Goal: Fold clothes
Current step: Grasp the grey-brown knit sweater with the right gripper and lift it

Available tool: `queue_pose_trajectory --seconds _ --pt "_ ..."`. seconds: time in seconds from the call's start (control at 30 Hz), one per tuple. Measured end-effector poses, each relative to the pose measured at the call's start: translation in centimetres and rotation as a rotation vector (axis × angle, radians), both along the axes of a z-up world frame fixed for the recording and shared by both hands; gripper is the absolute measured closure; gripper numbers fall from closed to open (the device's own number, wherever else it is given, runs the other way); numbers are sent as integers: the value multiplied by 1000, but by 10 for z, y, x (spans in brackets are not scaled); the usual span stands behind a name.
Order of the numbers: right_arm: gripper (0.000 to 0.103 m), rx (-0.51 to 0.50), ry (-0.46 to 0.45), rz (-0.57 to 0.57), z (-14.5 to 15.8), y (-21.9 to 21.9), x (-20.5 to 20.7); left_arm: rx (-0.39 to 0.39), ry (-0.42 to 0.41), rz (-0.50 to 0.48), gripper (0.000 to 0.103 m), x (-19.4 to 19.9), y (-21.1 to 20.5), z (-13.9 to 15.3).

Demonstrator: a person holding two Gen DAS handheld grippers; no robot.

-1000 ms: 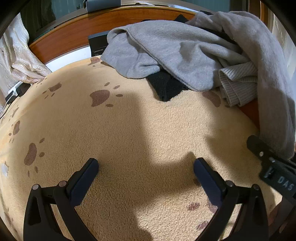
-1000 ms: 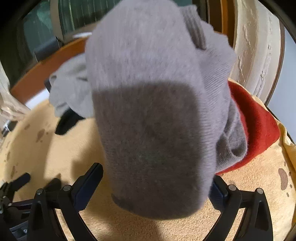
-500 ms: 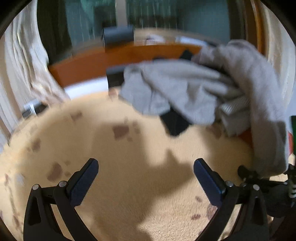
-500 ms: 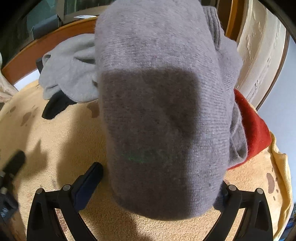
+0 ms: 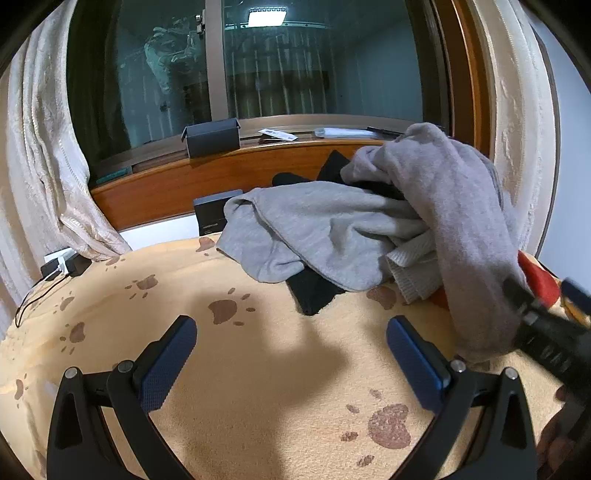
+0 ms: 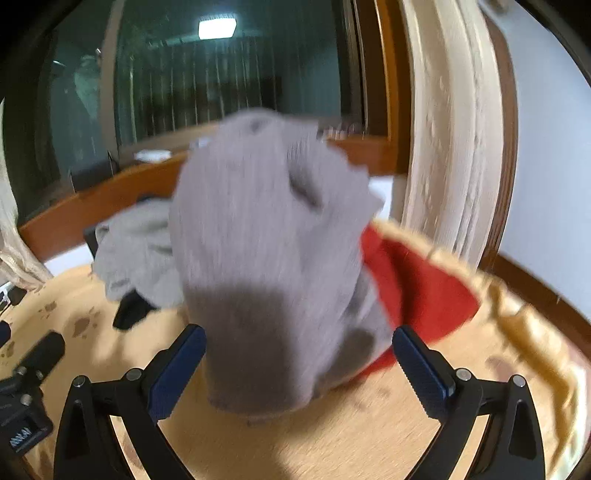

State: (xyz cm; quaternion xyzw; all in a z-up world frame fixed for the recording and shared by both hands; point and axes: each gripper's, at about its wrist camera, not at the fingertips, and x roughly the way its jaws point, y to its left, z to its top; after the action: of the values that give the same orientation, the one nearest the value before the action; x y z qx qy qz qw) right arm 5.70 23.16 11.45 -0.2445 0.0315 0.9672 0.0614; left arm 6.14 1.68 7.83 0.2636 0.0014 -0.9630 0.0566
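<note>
A wide dark window (image 5: pixel 280 70) fills the back of the room, its glass reflecting a rectangular ceiling light (image 5: pixel 266 17) (the pane reads blue-green, with faint vertical streaks). Cream curtains (image 5: pixel 40 155) hang at both sides of it, and below runs a polished wooden headboard (image 5: pixel 177 184) with a sill holding a small dark box (image 5: pixel 211 137). In front spreads a tan blanket (image 5: pixel 258 369) printed with brown paw marks, and a pale wall (image 6: pixel 550 184) shows at the far right.
</note>
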Motion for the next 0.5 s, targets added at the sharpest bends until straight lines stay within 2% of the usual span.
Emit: queue_pose_trajectory --seconds 0.03,0.07,0.13,0.23,0.3,0.43,0.5 --pt "0 -4 41 -7 -25 9 11 8 -2 4 0 0 -2 -1" --pt "0 -10 65 3 -24 5 16 10 -6 8 0 -1 -2 -2" --pt "0 -35 108 7 -9 6 29 18 -21 16 0 -2 -5 -4" --pt "0 -38 118 35 27 36 57 29 -45 29 0 -5 -10 -7" --pt "0 -35 133 64 19 38 29 51 -53 38 0 -5 -14 -10" --pt "0 -67 177 76 12 15 -11 65 -70 48 0 -7 -17 -15" --pt "0 -55 219 86 21 13 -18 60 -79 46 0 -9 -16 -17"
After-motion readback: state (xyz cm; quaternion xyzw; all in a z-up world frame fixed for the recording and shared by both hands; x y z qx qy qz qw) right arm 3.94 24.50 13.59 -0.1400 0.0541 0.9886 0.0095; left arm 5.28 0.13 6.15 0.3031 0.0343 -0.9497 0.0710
